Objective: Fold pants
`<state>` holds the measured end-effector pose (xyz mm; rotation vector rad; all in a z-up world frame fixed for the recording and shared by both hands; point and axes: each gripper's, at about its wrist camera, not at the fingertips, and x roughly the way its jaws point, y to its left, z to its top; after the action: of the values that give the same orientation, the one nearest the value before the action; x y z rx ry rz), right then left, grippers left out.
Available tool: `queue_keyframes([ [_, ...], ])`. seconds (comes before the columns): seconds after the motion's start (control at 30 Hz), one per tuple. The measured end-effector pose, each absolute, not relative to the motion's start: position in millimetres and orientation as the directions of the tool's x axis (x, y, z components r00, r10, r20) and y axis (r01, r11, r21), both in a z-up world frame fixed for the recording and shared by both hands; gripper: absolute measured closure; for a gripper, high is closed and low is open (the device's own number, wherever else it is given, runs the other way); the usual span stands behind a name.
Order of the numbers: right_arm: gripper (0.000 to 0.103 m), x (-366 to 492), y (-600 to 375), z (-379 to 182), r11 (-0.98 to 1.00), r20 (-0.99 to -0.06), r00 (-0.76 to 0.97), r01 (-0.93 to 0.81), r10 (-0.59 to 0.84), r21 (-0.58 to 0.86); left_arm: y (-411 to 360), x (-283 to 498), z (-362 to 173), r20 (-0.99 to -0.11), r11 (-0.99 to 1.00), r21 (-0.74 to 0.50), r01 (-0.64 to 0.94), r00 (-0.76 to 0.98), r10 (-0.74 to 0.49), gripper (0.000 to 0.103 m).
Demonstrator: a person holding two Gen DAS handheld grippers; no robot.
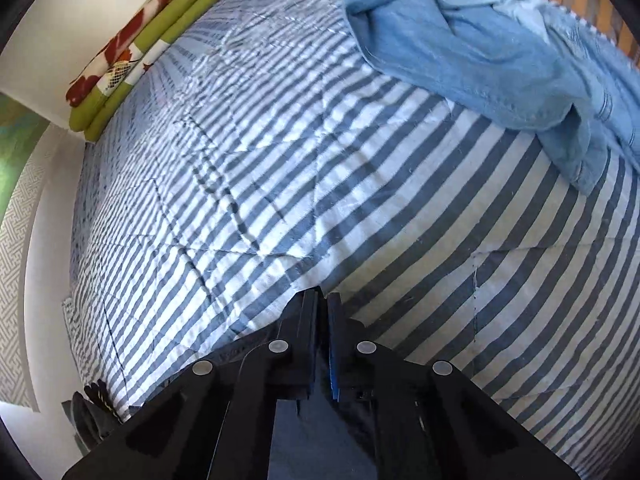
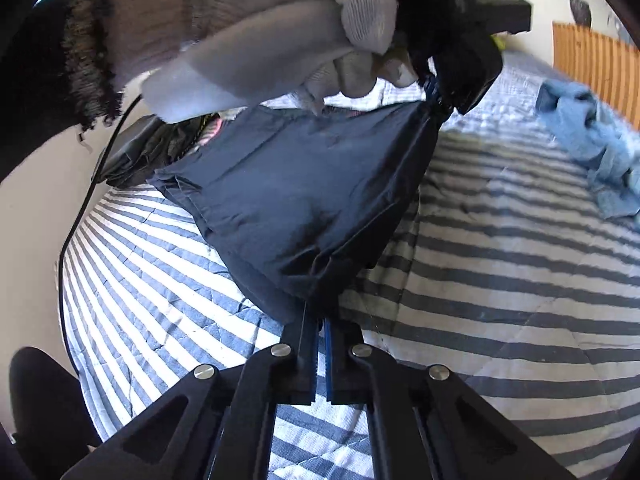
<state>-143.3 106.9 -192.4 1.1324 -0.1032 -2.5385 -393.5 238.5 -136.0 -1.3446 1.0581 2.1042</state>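
The striped bed point(image 2: 520, 320) is carrying a crumpled blue garment point(image 2: 592, 152) at two o'clock, well apart from the work. The dark pants point(image 2: 304, 200) are hanging above the bed in the right wrist view, stretched between two grasps, so folding is judged barely started. The right gripper point(image 2: 320, 322) is clenching their lower edge at six o'clock, while the left gripper point(image 2: 434, 98), held by a gloved hand point(image 2: 280, 40), is clenching their upper corner at one o'clock.

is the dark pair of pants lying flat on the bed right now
No, the dark pants hang stretched above the striped bedspread, pinched between the right gripper and left gripper.
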Motion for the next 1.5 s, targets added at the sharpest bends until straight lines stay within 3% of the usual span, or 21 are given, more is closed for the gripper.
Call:
queue_keyframes([
  [0.23,0.102,-130.0,97.9,-179.1,-0.943,-0.662,-0.683,0.311,-0.308,0.118,218.6,-399.6,-117.9,-0.886,-0.682,0.348,-0.643,-0.464,-0.014,0.099],
  [0.4,0.101,-137.7,83.6,-181.9,-0.924,-0.676,-0.651,0.362,-0.345,0.123,222.8,-407.6,-141.6,-0.897,-0.688,0.332,-0.645,-0.442,-0.018,0.099],
  [0.53,0.098,-148.9,91.5,-196.4,-0.877,-0.737,-0.507,0.412,-0.447,0.249,215.7,-430.3,-128.4,-0.894,-0.776,0.282,-0.565,-0.449,0.002,0.096],
  [0.67,0.098,-145.8,112.9,-189.1,-0.757,-0.673,-0.382,0.487,-0.633,0.436,186.8,-434.1,-79.5,-0.862,-0.814,0.243,-0.527,-0.502,0.068,0.094],
  [0.83,0.095,-162.5,152.5,-184.5,-0.791,-0.638,-0.467,0.375,-0.612,0.483,114.7,-395.4,-51.7,-0.854,-0.839,0.201,-0.506,-0.510,0.103,0.093],
  [1.07,0.093,-196.7,174.9,-189.1,-0.790,-0.616,-0.521,0.217,-0.591,0.574,8.2,-307.3,-100.9,-0.900,-0.896,0.015,-0.443,-0.395,0.181,0.093],
  [1.13,0.088,-203.8,170.7,-187.0,-0.778,-0.596,-0.537,0.206,-0.597,0.594,-3.8,-285.5,-121.0,-0.899,-0.902,0.019,-0.431,-0.403,0.174,0.093],
  [1.2,0.077,-205.9,163.2,-183.6,-0.767,-0.569,-0.559,0.208,-0.603,0.607,-12.4,-273.1,-136.8,-0.895,-0.912,-0.047,-0.407,-0.390,0.219,0.093],
  [1.23,0.077,-207.2,159.5,-184.7,-0.766,-0.570,-0.552,0.221,-0.608,0.604,-16.8,-270.1,-143.2,-0.889,-0.919,-0.079,-0.387,-0.389,0.240,0.093],
  [1.37,0.078,-214.4,130.5,-202.3,-0.889,-0.744,-0.488,0.218,-0.456,0.402,-23.4,-260.0,-158.9,-0.881,-0.926,-0.089,-0.367,-0.404,0.245,0.093],
  [1.43,0.079,-214.7,131.8,-208.7,-0.911,-0.775,-0.479,0.190,-0.412,0.367,-29.4,-252.8,-145.7,-0.864,-0.924,-0.088,-0.372,-0.433,0.257,0.093],
  [1.5,0.079,-215.5,140.0,-203.9,-0.908,-0.773,-0.479,0.169,-0.416,0.383,-47.0,-244.2,-129.5,-0.826,-0.945,-0.050,-0.322,-0.518,0.221,0.084],
])
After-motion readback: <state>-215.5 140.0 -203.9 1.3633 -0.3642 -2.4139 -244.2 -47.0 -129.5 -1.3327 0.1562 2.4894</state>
